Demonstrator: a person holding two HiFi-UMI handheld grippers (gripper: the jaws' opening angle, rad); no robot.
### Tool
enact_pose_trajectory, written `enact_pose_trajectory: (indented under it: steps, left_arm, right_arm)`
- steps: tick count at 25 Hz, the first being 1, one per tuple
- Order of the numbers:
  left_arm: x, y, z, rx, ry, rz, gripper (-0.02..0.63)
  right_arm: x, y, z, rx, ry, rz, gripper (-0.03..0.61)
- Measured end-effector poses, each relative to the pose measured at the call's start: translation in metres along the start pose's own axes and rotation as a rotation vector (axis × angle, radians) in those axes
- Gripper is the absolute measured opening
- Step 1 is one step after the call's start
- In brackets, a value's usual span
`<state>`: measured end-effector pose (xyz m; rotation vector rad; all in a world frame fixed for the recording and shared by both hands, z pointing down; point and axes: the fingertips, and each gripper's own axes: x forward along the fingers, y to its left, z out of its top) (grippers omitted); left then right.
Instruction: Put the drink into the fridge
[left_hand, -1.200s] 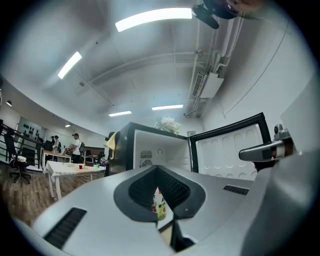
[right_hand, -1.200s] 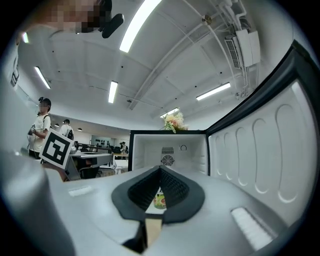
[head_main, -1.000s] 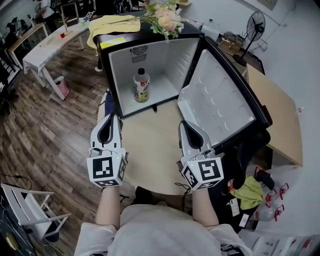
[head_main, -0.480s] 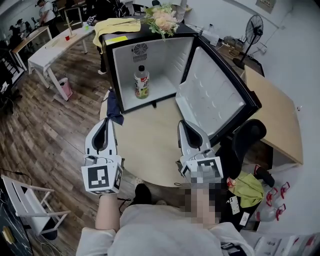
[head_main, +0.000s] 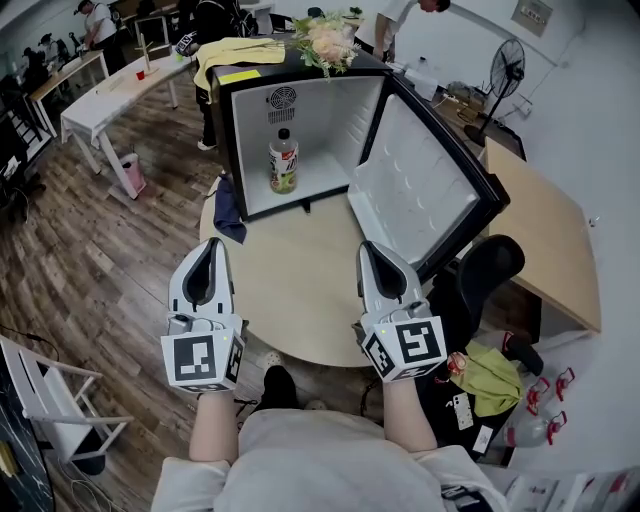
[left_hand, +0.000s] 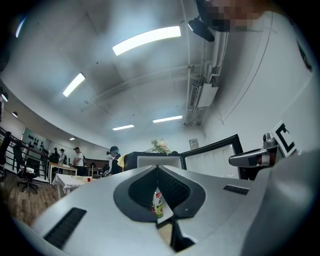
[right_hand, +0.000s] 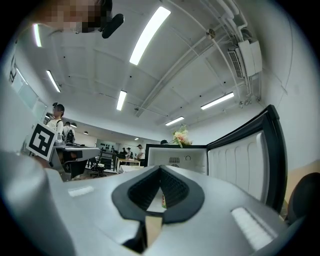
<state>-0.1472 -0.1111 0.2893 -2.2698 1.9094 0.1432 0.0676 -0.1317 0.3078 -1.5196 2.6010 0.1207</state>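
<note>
drink: standing upright inside the fridge, on its floor, a bit left of centre
fridge door: swung wide open to the right
left gripper: jaws pinched together, nothing in them, hanging over the round table, well back from the drink
right gripper: same deal, tips closed and empty, close by the door's lower edge
fridge top: flowers and a yellow cloth

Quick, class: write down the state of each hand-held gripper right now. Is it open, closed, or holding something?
Left hand-held gripper: closed, holding nothing.
Right hand-held gripper: closed, holding nothing.
</note>
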Motion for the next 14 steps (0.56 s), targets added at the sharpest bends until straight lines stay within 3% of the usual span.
enact_pose_trajectory:
  steps: [14]
  left_arm:
    - [-0.0034, -0.0062, -0.0006, -0.023, -0.013, -0.006, 0.009]
  right_arm:
    - [-0.0101, -0.0006, 0.0063, -0.011, -0.005, -0.004, 0.011]
